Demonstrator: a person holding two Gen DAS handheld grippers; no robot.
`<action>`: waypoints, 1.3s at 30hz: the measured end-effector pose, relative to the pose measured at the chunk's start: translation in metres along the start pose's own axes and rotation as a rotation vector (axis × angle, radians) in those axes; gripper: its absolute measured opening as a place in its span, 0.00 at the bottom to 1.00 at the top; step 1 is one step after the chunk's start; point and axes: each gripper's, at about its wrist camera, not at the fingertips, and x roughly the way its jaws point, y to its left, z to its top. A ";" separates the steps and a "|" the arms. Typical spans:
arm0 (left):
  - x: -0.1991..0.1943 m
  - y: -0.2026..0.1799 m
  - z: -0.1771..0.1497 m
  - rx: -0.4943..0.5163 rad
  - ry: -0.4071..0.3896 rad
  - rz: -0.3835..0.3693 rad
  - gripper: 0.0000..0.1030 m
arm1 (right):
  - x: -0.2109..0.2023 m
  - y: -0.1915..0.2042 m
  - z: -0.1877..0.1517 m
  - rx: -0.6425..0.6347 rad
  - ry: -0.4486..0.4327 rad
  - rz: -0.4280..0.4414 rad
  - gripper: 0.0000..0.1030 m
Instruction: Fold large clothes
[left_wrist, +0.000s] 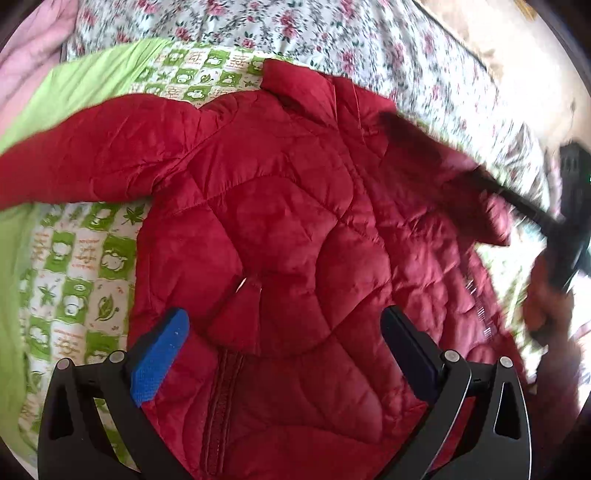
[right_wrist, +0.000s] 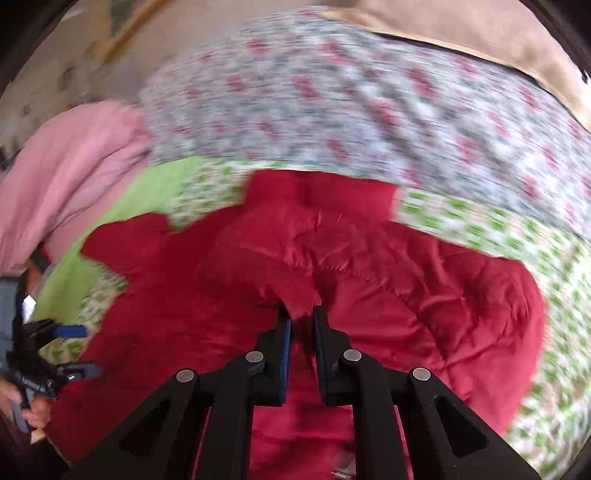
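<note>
A red quilted jacket (left_wrist: 288, 229) lies spread on a green-and-white patterned sheet (left_wrist: 77, 266), one sleeve stretched to the left. My left gripper (left_wrist: 284, 332) hovers open and empty above the jacket's lower middle. In the right wrist view, my right gripper (right_wrist: 302, 321) is shut on a fold of the red jacket (right_wrist: 424, 295) and holds it lifted. The right gripper also shows blurred at the right edge of the left wrist view (left_wrist: 517, 199). The left gripper shows at the left edge of the right wrist view (right_wrist: 74, 350).
A floral bedspread (left_wrist: 332, 33) covers the bed beyond the sheet. A pink blanket (right_wrist: 74, 166) is bunched at the left. A tan headboard or wall (right_wrist: 461, 26) lies past the bed.
</note>
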 end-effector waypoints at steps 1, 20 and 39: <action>-0.002 0.004 0.004 -0.010 -0.006 -0.024 1.00 | 0.006 0.010 -0.003 -0.016 0.005 0.016 0.10; 0.067 0.025 0.084 -0.101 0.067 -0.203 1.00 | 0.045 0.073 -0.042 -0.161 0.183 0.101 0.59; 0.044 0.035 0.111 0.139 -0.085 0.056 0.12 | -0.021 -0.065 -0.051 0.261 0.063 -0.070 0.59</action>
